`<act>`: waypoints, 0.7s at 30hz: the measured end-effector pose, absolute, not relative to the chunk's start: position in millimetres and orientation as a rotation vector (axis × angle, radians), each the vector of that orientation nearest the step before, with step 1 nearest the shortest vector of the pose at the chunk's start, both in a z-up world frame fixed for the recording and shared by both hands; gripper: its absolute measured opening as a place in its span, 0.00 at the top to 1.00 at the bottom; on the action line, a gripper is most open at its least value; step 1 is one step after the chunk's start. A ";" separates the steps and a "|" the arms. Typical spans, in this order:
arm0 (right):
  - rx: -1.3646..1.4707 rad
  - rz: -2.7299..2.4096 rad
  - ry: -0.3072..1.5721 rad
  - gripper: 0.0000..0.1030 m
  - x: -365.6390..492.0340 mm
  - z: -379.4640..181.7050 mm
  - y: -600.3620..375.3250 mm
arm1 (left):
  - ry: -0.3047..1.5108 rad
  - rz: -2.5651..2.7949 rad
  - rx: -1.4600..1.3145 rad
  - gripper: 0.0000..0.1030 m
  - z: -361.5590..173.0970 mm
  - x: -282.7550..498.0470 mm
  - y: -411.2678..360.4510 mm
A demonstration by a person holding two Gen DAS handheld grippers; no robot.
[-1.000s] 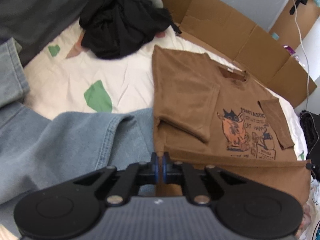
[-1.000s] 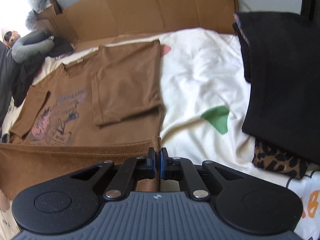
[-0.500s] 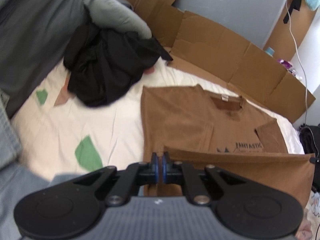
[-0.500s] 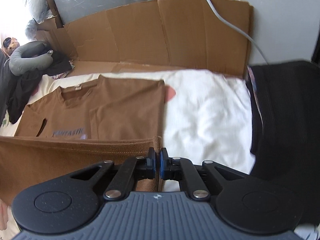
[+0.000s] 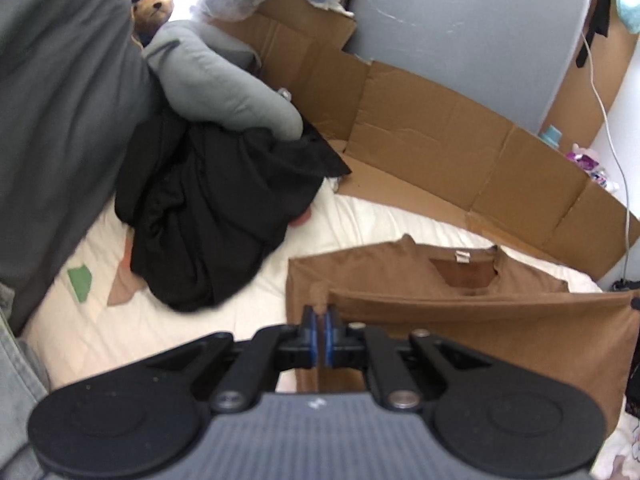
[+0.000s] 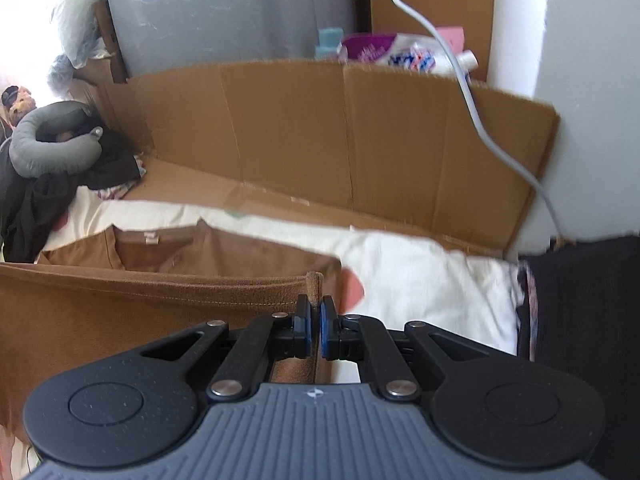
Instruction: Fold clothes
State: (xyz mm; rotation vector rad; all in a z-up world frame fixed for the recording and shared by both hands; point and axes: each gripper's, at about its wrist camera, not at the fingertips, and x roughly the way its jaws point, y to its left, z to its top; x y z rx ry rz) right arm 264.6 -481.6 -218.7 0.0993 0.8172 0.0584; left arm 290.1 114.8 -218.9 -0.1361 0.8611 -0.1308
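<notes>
Bed [image 5: 224,320], cream sheet with green and pink patches, carries everything. Flattened cardboard [image 5: 460,136] stands along its far edge like a low wall; behind it, seen from the right wrist, a bottle and a purple-white pouch [image 6: 400,54], contents unreadable. A white cable [image 6: 480,120] hangs across the cardboard.

Brown T-shirt [image 5: 500,320] lies on the sheet with collar and white neck label toward the cardboard. Its lower hem is lifted off the bed and stretched as a taut band between the two claws, held above the part that lies flat.

Left claw [image 5: 319,316]: closed tight on the left corner of the raised hem, blue pads pinching a small tuft of brown cloth. Tool angled downward toward the bed.

Right claw [image 6: 315,312]: likewise clamped, on the right hem corner; a stitched fold of fabric sticks up between the pads. Also angled downward, roughly level with the left.

Left of the shirt: a black garment heap [image 5: 212,216], a grey neck pillow [image 5: 224,88] on top of it, a teddy bear [image 5: 154,2] behind. Right of the shirt: a dark knit garment [image 6: 580,320] at the frame edge.
</notes>
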 end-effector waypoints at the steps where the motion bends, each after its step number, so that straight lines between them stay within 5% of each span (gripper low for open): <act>1: 0.098 0.058 0.813 0.97 268.8 -214.6 -481.3 | 0.858 -0.126 -0.142 0.96 -216.1 292.9 115.9; 12: 0.106 0.022 0.811 0.97 339.2 -196.6 -480.5 | 0.845 -0.123 -0.121 0.96 -200.2 354.0 110.2; 21: 0.026 -0.010 0.937 0.97 410.3 -263.5 -462.7 | 0.970 -0.087 -0.069 0.96 -272.6 426.5 99.4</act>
